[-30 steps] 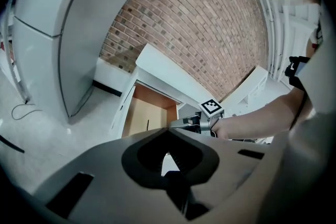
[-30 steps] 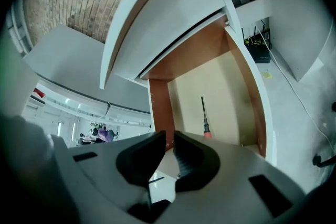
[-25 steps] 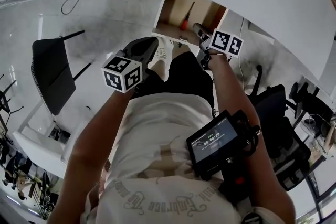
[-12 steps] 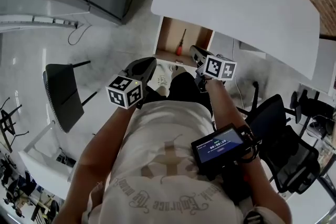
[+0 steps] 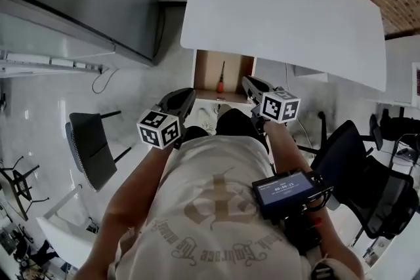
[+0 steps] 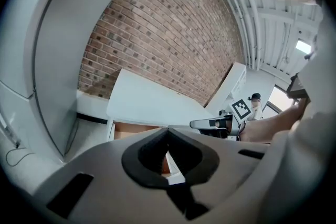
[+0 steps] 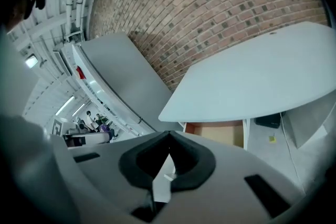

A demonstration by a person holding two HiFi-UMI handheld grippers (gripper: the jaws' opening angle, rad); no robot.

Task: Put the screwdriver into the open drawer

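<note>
Now shut on nothing, jaws of left gripper (image 5: pixel 189 94) and right gripper (image 5: pixel 247 81) flanking the open drawer (image 5: pixel 207 69) under the worktop (image 5: pixel 282 10), with the screwdriver (image 5: pixel 221 79) already inside, red handle nearest, shaft running away, roughly between both.

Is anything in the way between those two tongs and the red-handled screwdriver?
Nothing visible. The screwdriver already lies in the open drawer under the white desk, where it belongs. The left tongs and the right tongs, both shut and empty, hang on the person's side of the drawer, with only open air between.
</note>
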